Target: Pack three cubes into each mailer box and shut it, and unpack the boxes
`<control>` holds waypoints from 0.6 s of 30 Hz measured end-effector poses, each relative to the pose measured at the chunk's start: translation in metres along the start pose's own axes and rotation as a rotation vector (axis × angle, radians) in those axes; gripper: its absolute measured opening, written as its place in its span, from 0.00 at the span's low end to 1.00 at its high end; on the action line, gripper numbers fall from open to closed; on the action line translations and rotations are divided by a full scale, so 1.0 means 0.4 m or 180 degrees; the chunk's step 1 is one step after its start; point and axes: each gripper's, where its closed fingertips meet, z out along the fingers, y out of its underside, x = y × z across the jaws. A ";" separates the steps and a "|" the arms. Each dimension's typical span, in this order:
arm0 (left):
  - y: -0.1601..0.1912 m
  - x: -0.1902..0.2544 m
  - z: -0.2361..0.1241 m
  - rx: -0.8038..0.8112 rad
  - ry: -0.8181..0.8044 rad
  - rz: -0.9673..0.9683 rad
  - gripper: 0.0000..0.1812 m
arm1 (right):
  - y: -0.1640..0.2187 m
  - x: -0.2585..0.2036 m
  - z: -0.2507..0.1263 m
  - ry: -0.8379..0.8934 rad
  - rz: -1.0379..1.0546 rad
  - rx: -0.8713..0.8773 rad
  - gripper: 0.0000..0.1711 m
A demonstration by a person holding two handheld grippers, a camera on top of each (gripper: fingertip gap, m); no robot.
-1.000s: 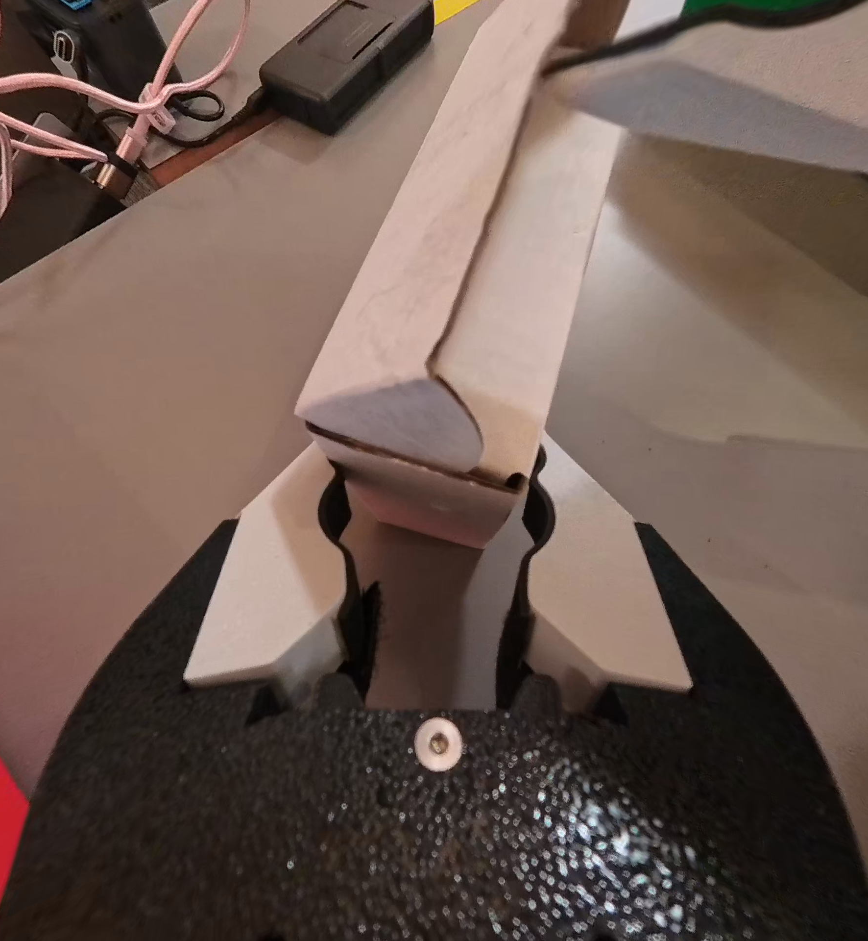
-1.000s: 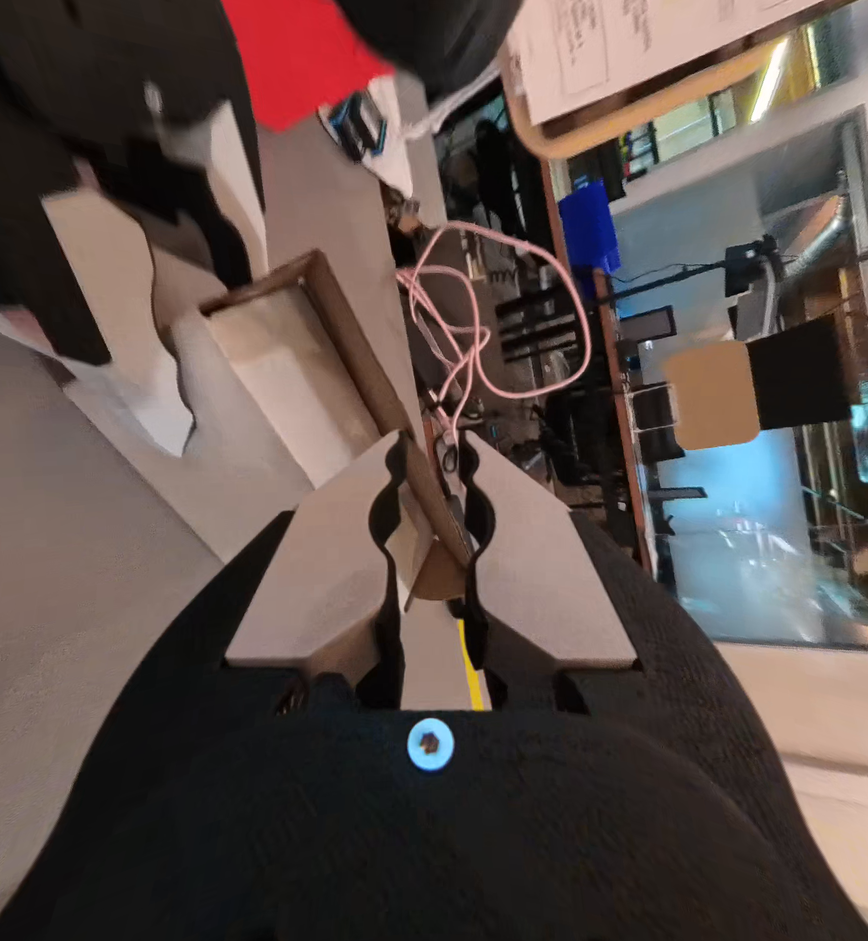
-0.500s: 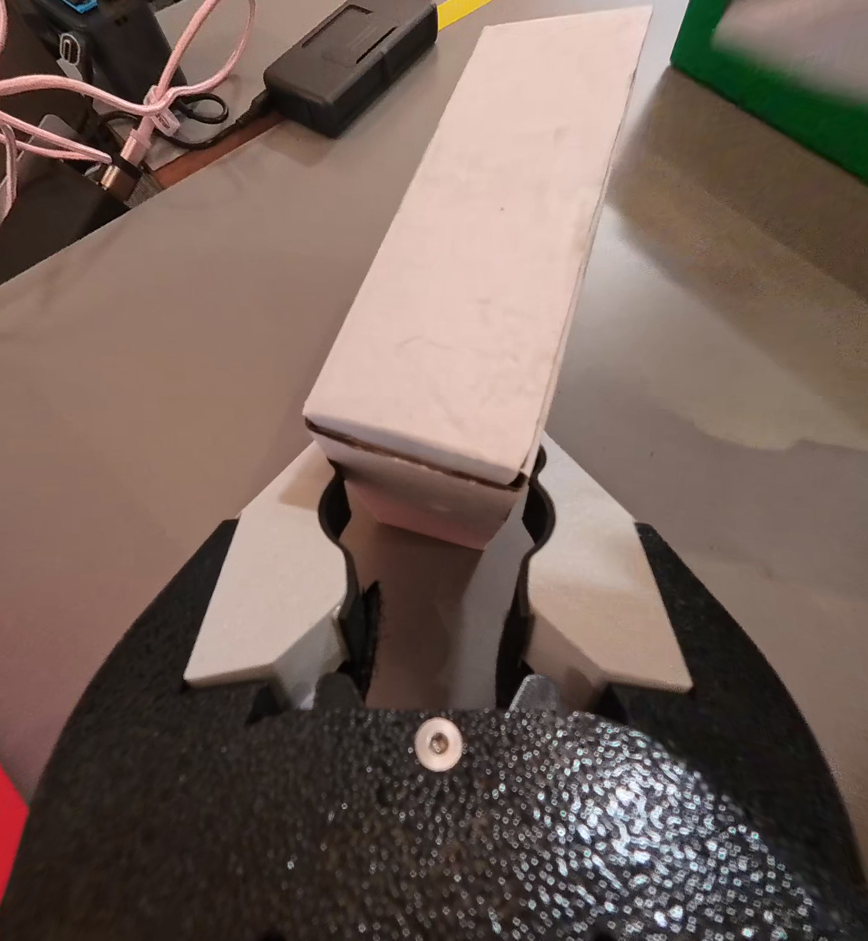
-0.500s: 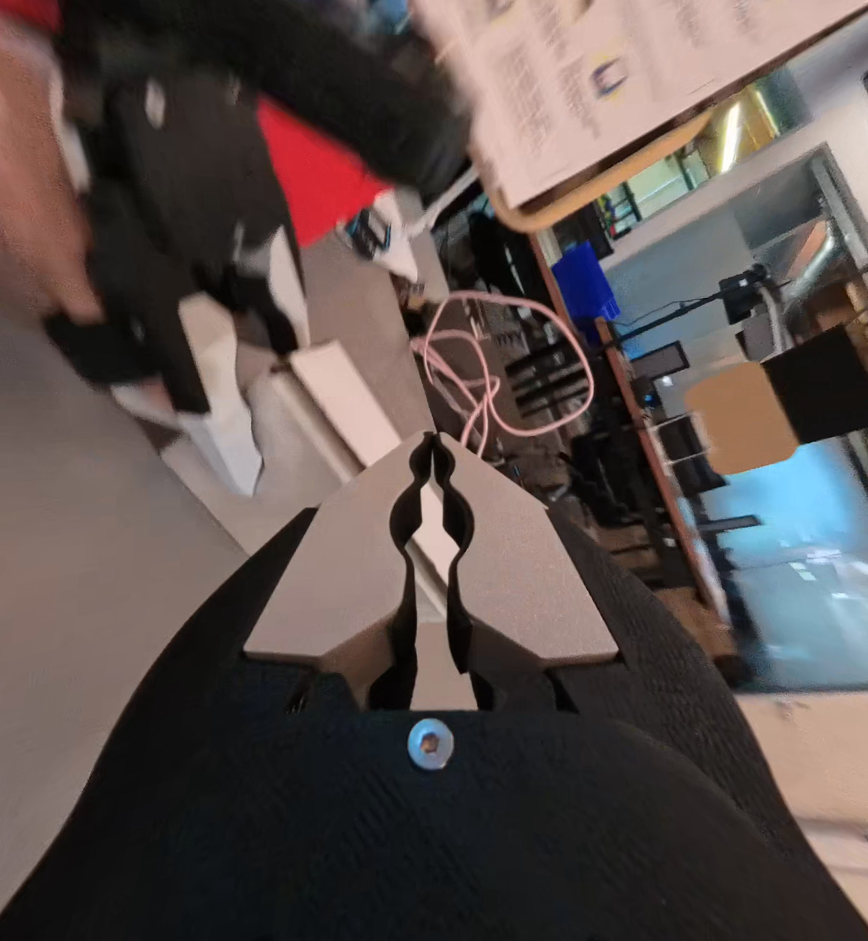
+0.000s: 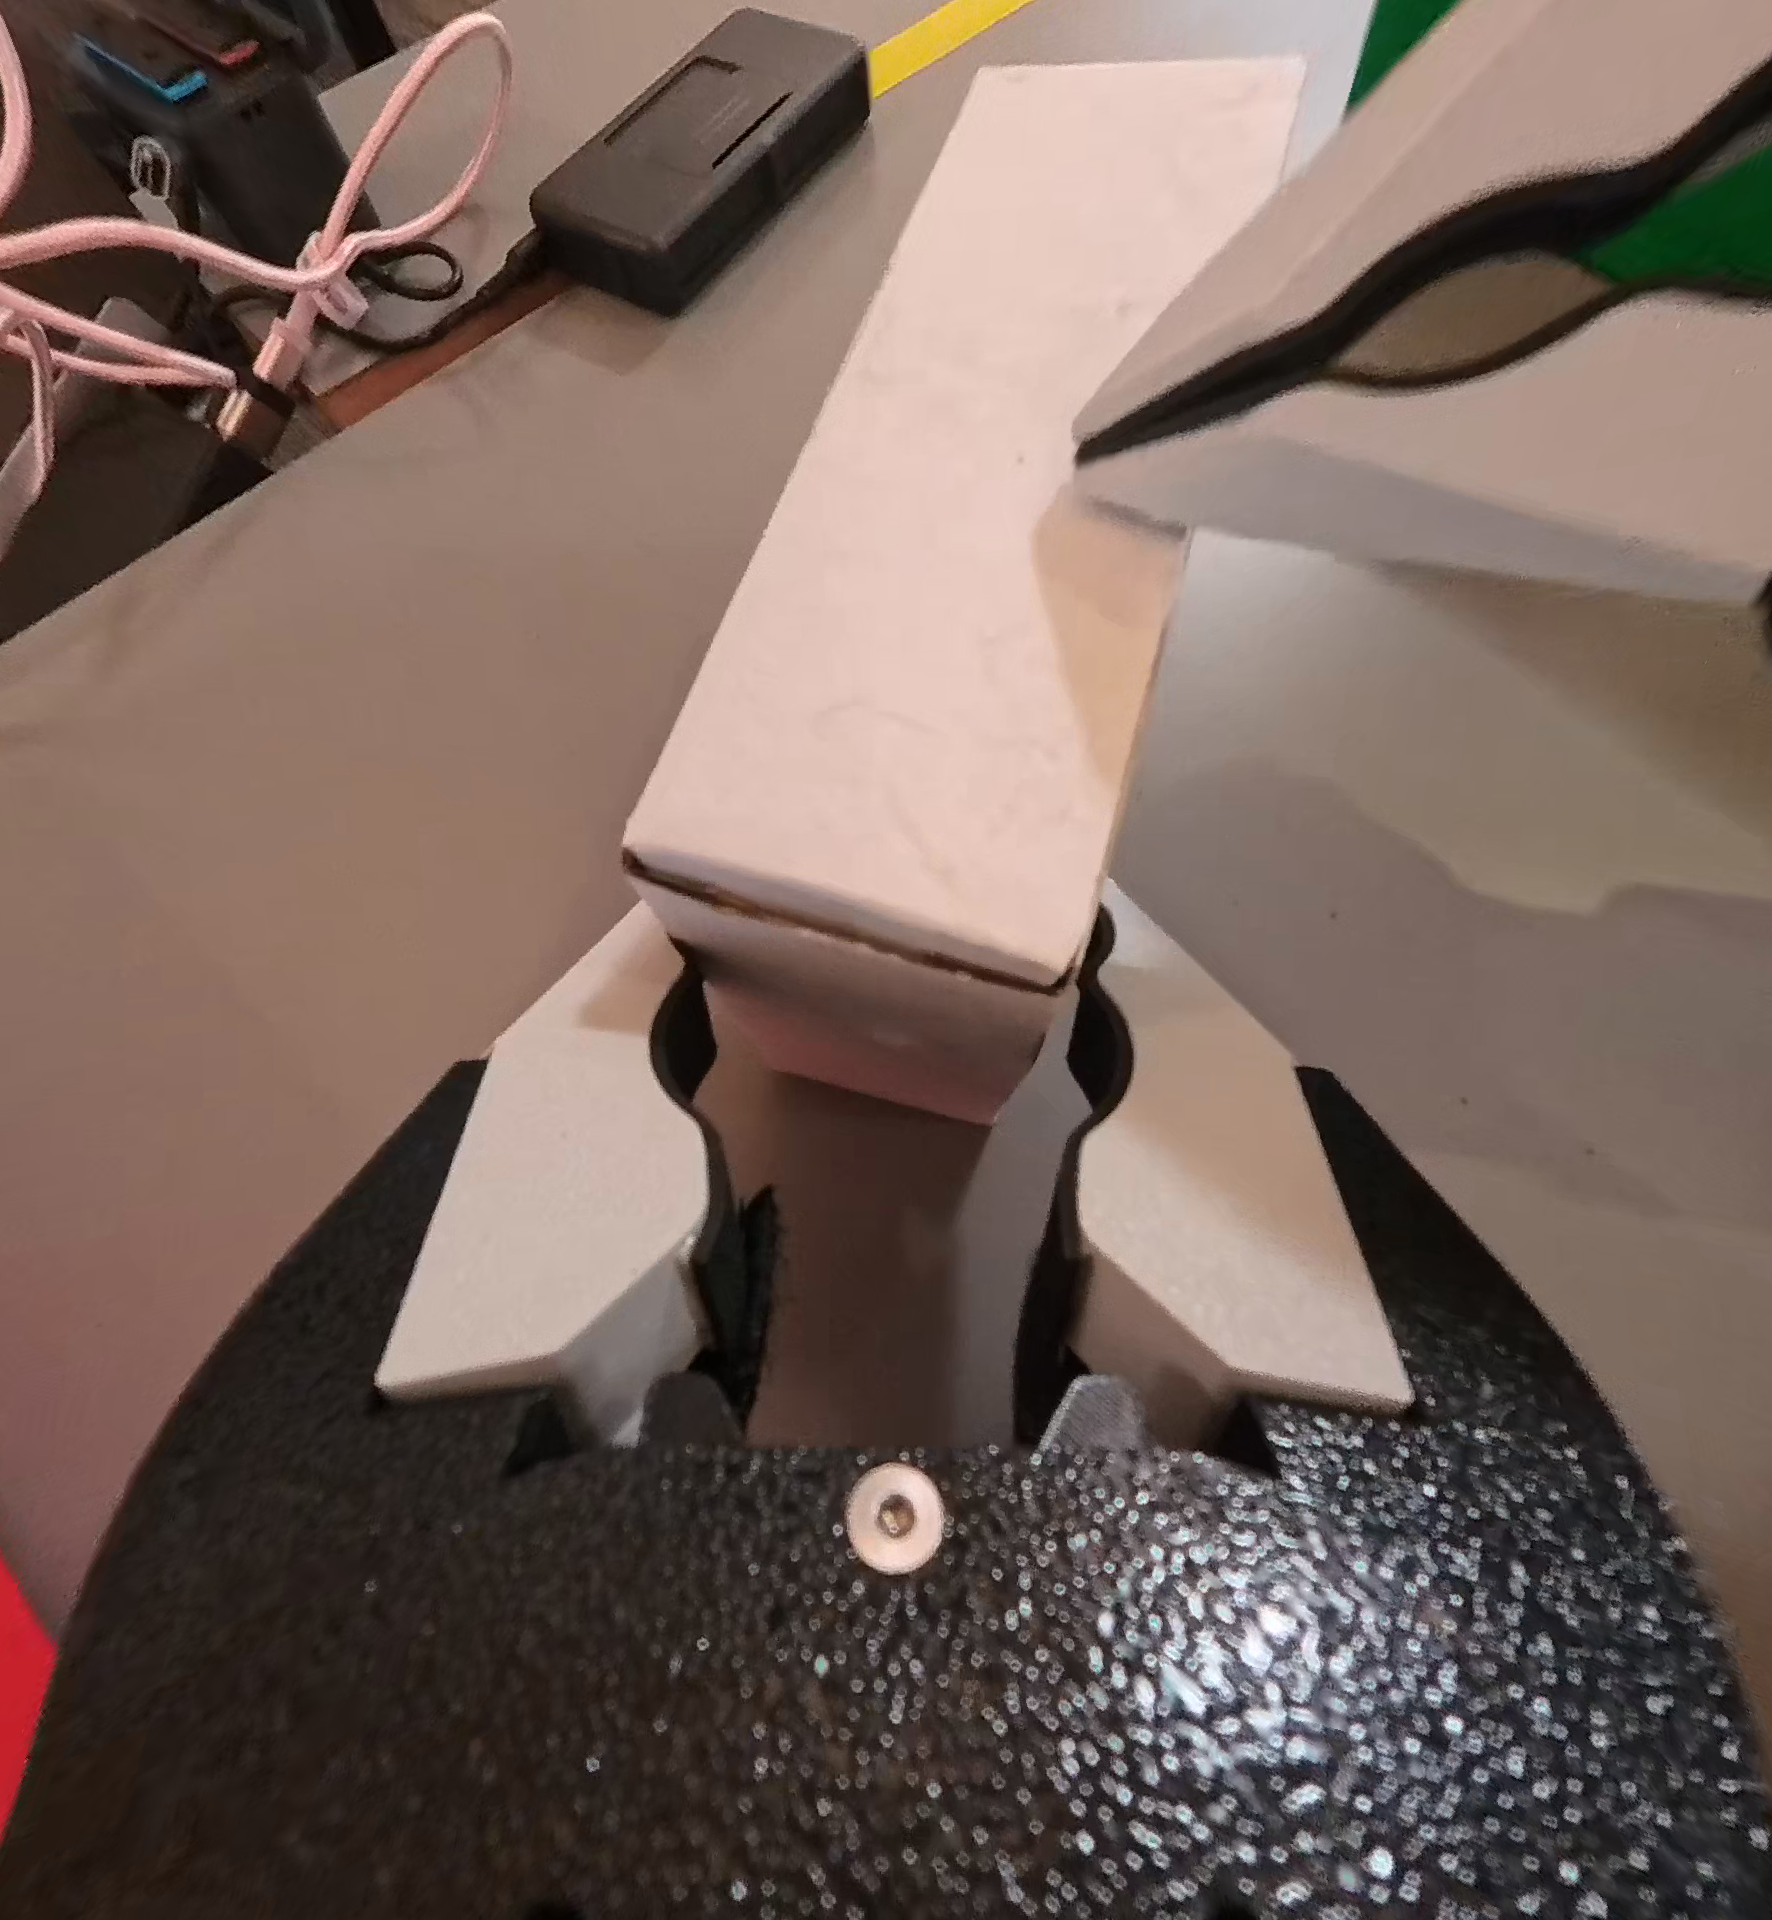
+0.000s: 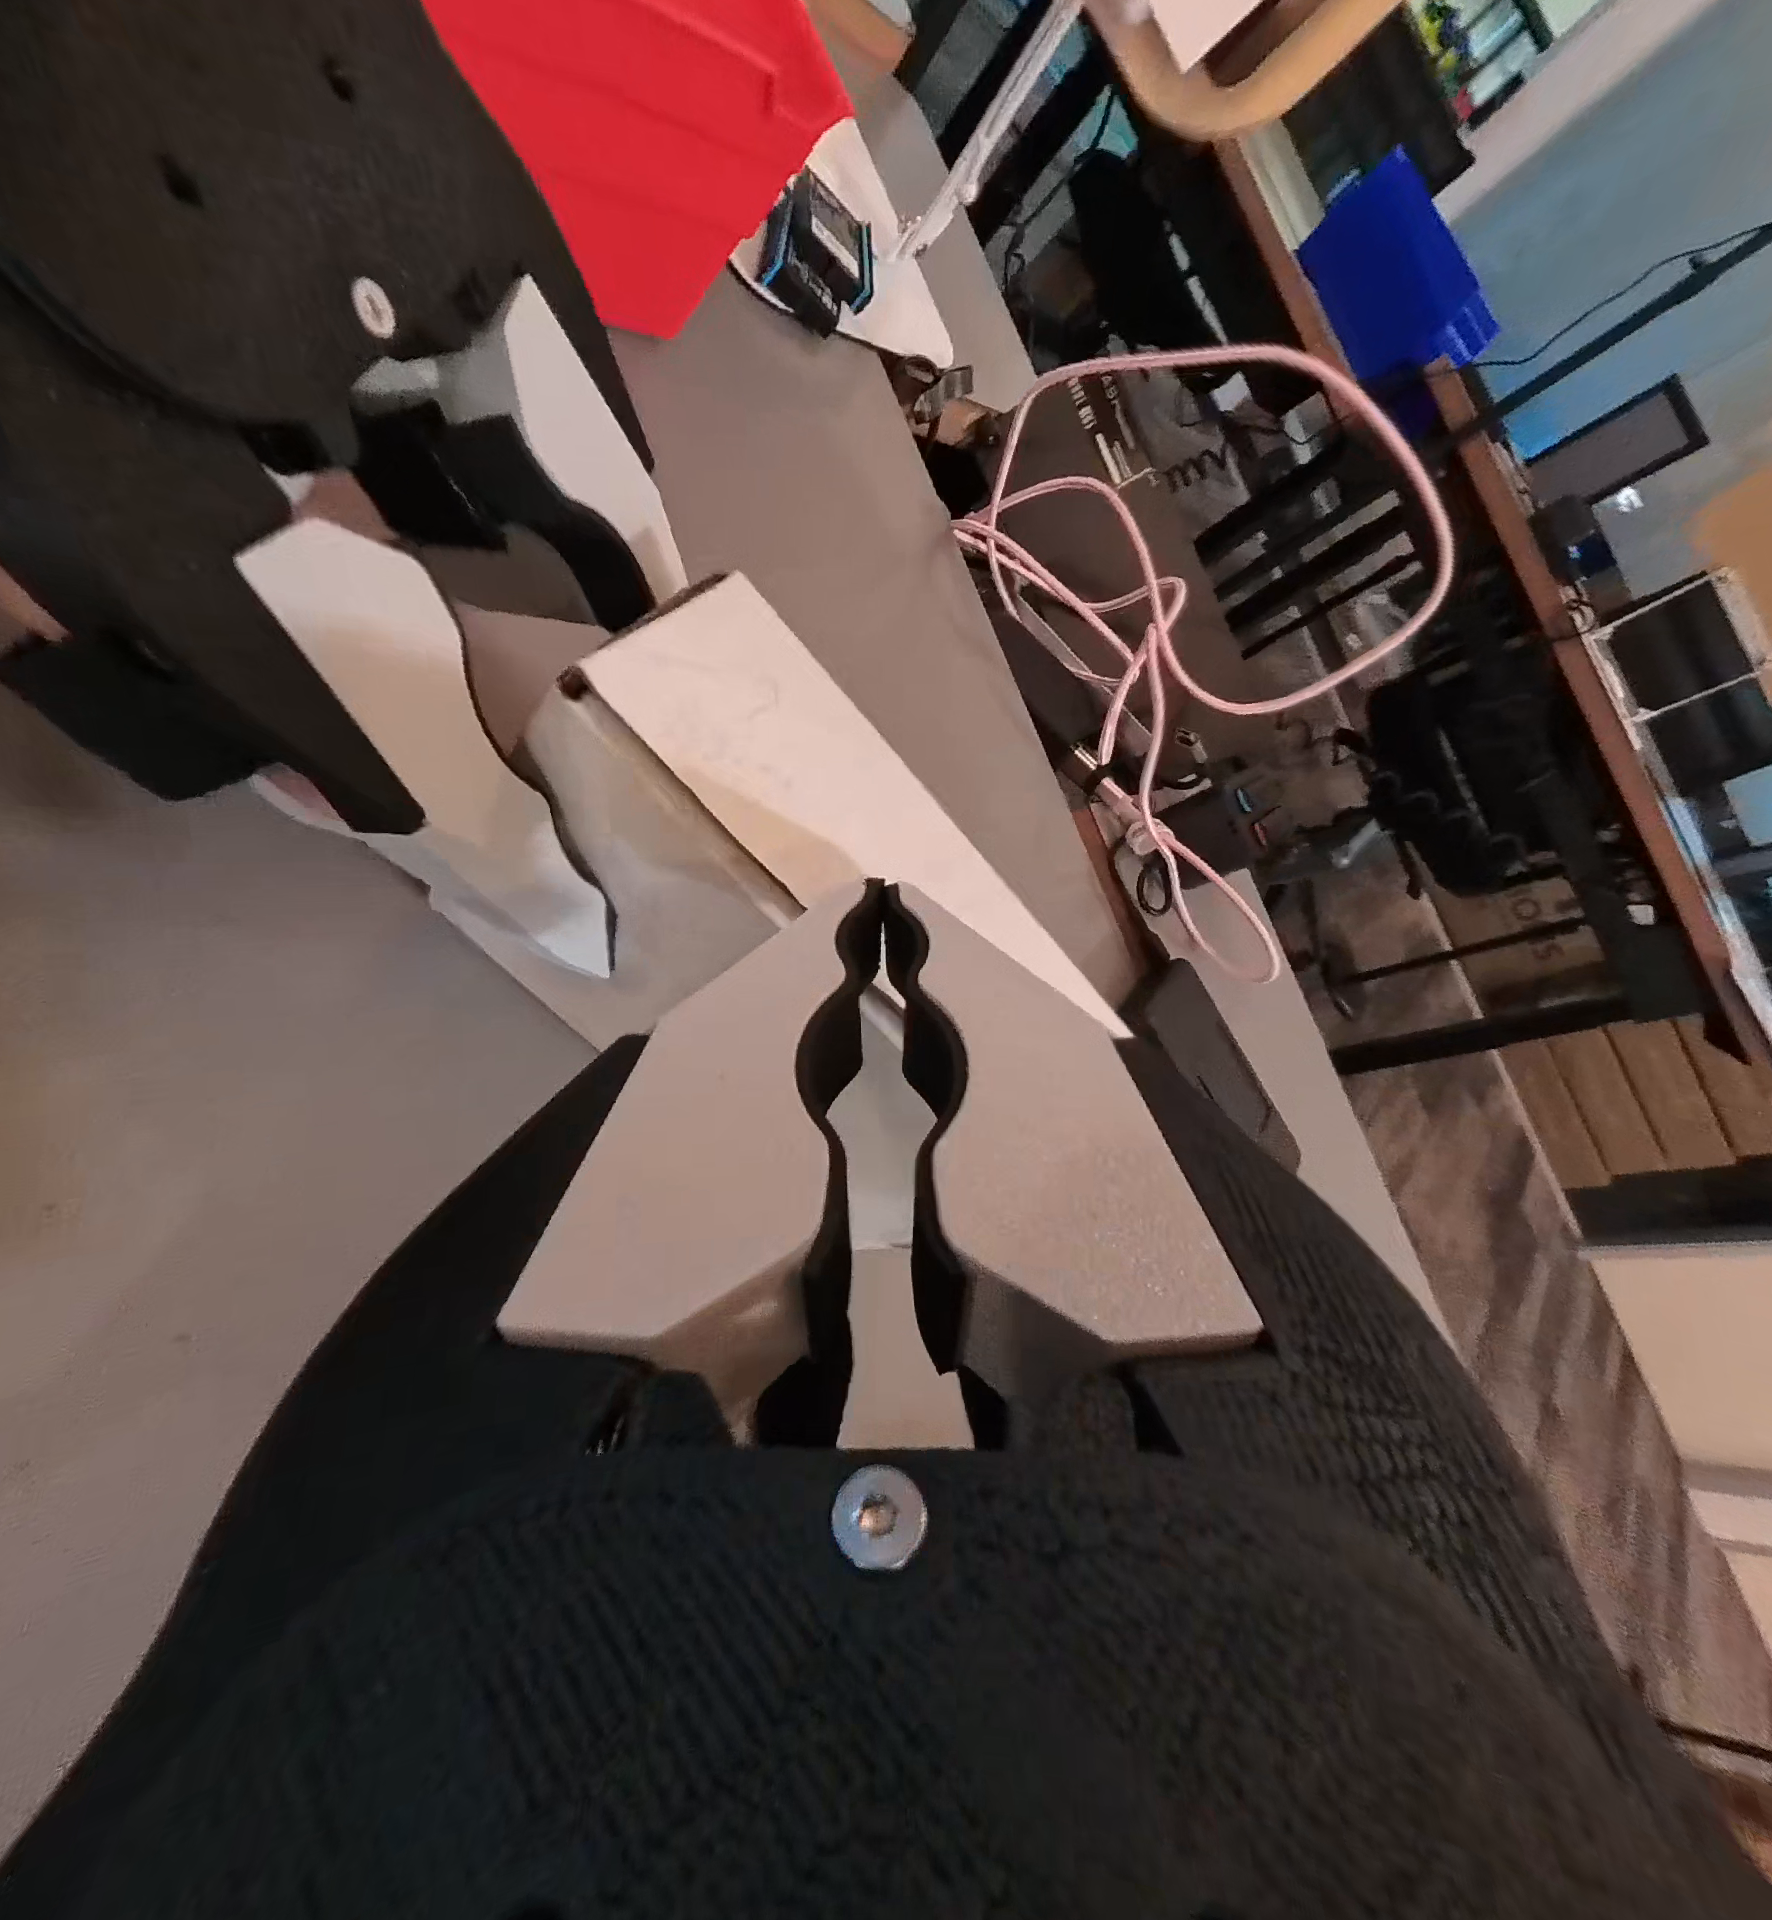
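Left wrist view: the left claw grips the near end of a long white box, lid closed, which lies on the grey bench and runs away from the camera; the right claw comes in from the upper right, its fingertips pinched together at the box's right edge, with a black charger and pink cables at the bench's far left. Right wrist view: the right claw has its jaws closed with nothing between them, tips just over the box, while the left claw clamps the far end, a red sheet beyond it.
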 end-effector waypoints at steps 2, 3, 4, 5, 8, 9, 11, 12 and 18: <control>-0.005 0.010 -0.003 0.0067 -0.0026 0.0231 0.38 | -0.014 0.016 -0.038 0.0017 0.0099 0.0113 0.06; -0.008 0.016 -0.005 0.0112 -0.0041 0.0369 0.38 | -0.030 0.025 -0.067 0.0033 0.0118 0.0277 0.10; -0.011 0.023 -0.007 0.0161 -0.0051 0.0548 0.38 | -0.043 0.021 -0.097 -0.0023 0.0040 0.0427 0.14; -0.014 0.030 -0.009 0.0211 -0.0079 0.0732 0.38 | -0.039 0.001 -0.120 -0.0191 -0.0108 0.0436 0.32; -0.020 0.046 -0.013 0.0319 -0.0208 0.1311 0.37 | 0.022 -0.039 -0.123 -0.0280 -0.0610 0.0065 0.58; -0.023 0.052 -0.013 0.0379 -0.0253 0.1510 0.37 | 0.051 -0.049 -0.112 -0.0242 -0.0868 -0.0122 0.60; -0.033 0.063 -0.016 0.0527 -0.0381 0.1883 0.37 | 0.095 -0.064 -0.091 -0.0162 -0.1323 -0.0412 0.59; -0.041 0.072 -0.020 0.0620 -0.0444 0.2090 0.37 | 0.102 -0.069 -0.083 -0.0102 -0.1503 -0.0454 0.55; -0.079 0.131 -0.060 0.1164 -0.0848 0.3071 0.36 | 0.120 -0.061 -0.075 0.0373 -0.2079 -0.0598 0.40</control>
